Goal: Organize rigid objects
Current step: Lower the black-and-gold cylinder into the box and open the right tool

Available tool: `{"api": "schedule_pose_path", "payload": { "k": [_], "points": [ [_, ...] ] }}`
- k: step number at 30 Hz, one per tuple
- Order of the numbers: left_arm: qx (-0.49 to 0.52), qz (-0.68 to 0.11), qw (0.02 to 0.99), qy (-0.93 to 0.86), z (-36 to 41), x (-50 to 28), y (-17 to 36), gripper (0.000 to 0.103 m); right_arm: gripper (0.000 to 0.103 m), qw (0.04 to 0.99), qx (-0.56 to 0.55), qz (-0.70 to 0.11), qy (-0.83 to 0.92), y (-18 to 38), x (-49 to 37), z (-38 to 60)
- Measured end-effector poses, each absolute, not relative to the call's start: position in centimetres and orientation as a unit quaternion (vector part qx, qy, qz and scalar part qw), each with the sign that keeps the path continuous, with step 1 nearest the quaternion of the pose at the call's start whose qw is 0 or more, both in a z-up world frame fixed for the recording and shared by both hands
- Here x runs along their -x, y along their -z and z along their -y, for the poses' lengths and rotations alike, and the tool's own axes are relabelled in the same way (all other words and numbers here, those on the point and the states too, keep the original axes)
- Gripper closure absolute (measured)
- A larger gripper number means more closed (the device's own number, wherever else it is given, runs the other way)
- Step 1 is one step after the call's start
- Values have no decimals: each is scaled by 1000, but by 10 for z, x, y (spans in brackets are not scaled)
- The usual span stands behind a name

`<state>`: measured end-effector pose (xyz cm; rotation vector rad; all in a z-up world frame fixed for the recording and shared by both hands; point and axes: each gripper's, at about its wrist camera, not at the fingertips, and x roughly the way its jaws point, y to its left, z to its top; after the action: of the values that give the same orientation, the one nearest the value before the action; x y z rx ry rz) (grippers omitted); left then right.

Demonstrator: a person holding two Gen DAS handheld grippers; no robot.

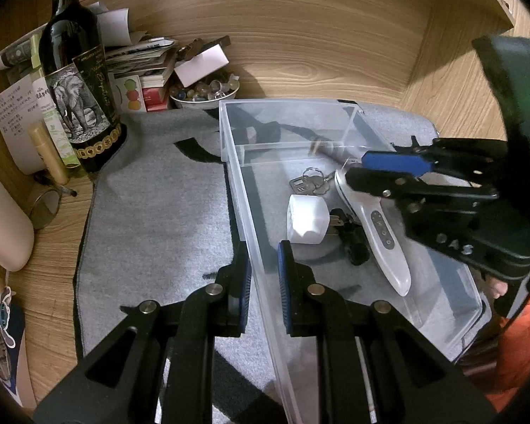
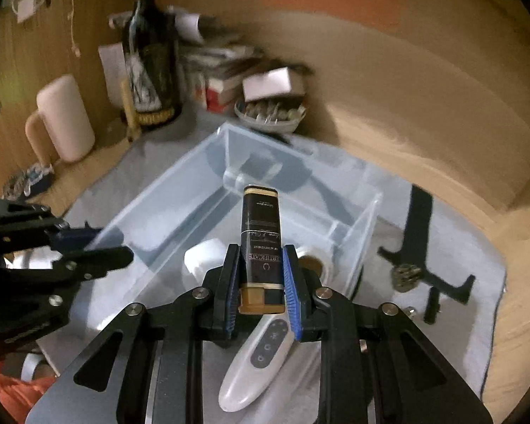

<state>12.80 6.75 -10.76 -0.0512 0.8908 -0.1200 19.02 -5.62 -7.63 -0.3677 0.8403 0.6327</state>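
Observation:
A clear plastic bin sits on a grey mat. In it lie a white charger plug, a key ring, a white remote-like device and a small black object. My left gripper is shut on the bin's left wall. My right gripper is shut on a black and gold box and holds it above the bin, over the white device. The right gripper also shows in the left wrist view; the left gripper shows in the right wrist view.
A wine bottle stands at the back left, with stacked papers and boxes and a bowl of small items. A pink mug stands at the left. Black parts and a small round metal piece lie on the mat right of the bin.

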Motion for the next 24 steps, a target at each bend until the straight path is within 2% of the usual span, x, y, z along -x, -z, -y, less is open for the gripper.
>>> {"api": "schedule_pose_path", "payload": {
  "k": [9, 11, 13, 15, 21, 24],
  "points": [
    [25, -431, 900, 58, -66, -129, 107, 88, 81, 845, 174, -418, -286, 83, -197, 58],
    [25, -430, 900, 58, -66, -129, 107, 88, 76, 848, 168, -413, -287, 79, -196, 61],
    [26, -430, 900, 58, -66, -128, 108, 88, 60, 855, 162, -402, -285, 73, -193, 65],
    [25, -430, 900, 58, -66, -129, 107, 88, 55, 864, 159, -387, -281, 66, -190, 70],
    [25, -431, 900, 58, -66, -129, 108, 88, 44, 888, 133, -357, -257, 42, -187, 95],
    [25, -431, 900, 58, -67, -128, 107, 88, 43, 899, 121, -347, -239, 34, -187, 112]
  ]
}}
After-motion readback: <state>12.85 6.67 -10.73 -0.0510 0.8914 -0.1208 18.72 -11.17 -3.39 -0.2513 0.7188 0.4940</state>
